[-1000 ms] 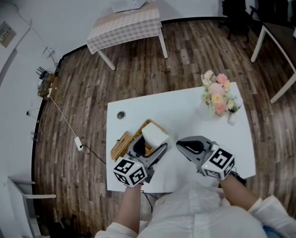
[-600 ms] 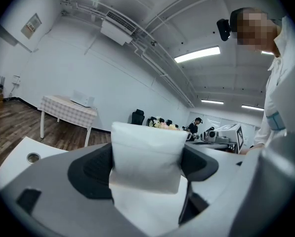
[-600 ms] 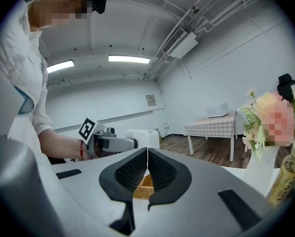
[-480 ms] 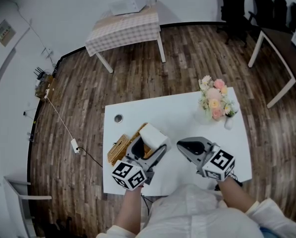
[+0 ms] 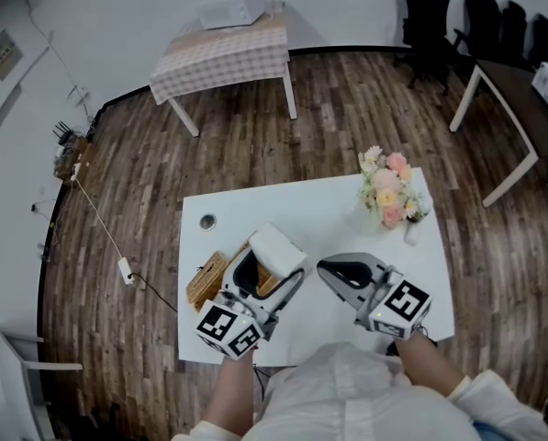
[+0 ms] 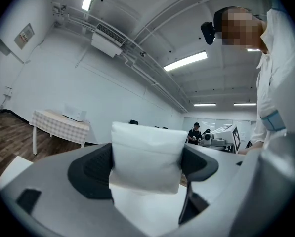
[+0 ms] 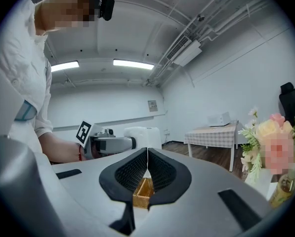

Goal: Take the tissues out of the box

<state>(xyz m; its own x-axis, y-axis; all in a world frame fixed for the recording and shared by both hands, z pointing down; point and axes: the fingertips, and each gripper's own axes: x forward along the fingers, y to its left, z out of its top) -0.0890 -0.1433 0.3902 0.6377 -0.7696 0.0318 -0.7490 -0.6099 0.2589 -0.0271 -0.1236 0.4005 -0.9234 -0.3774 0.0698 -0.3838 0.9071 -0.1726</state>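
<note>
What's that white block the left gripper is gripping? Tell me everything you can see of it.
The tissue pack is a plain white, soft-looking rectangular block with rounded edges and no visible print. The left gripper clamps it, one black pad pressed against each side, with its top sticking up past the pads. In the head view it sits over one end of the woven box, apparently lifted clear of it.

- white, soft-sided tissue pack, clamped between the pads of the left hand-held gripper, just left of frame centre
- tan woven box, open, on the white counter, just below-left of the pack
</note>
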